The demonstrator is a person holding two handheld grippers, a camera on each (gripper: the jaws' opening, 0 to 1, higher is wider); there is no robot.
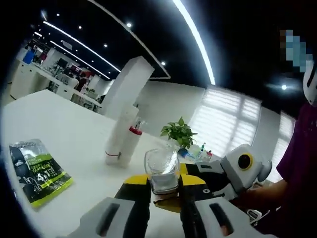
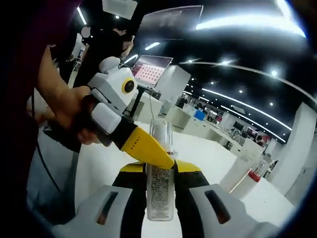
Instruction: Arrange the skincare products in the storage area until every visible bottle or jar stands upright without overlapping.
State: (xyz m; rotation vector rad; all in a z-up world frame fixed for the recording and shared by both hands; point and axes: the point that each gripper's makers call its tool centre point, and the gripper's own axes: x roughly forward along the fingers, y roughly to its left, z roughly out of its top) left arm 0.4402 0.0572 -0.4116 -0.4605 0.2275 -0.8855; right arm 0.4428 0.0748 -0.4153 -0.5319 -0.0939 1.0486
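Left gripper view shows you, from left to right, one flat green and black packet (image 1: 37, 171) lying on the white table (image 1: 64, 124) at the lower left, then two white tubes (image 1: 121, 139) standing close together in the middle, one with a red cap. At the bottom middle, your left gripper (image 1: 165, 186) has its fingers closed on one clear bottle (image 1: 162, 171). Your right gripper (image 1: 233, 171) comes in from the right and touches the same bottle.

Right gripper view shows your left gripper (image 2: 148, 151) reaching in from the left. In the lower middle your right gripper (image 2: 159, 191) is squeezed on the clear bottle (image 2: 160, 168), which stands tall between the fingers.

You hold one bottle with both grippers. It looks hard, smooth and slippery, and it may break, so grip it around the middle and squeeze gently. It looks light.
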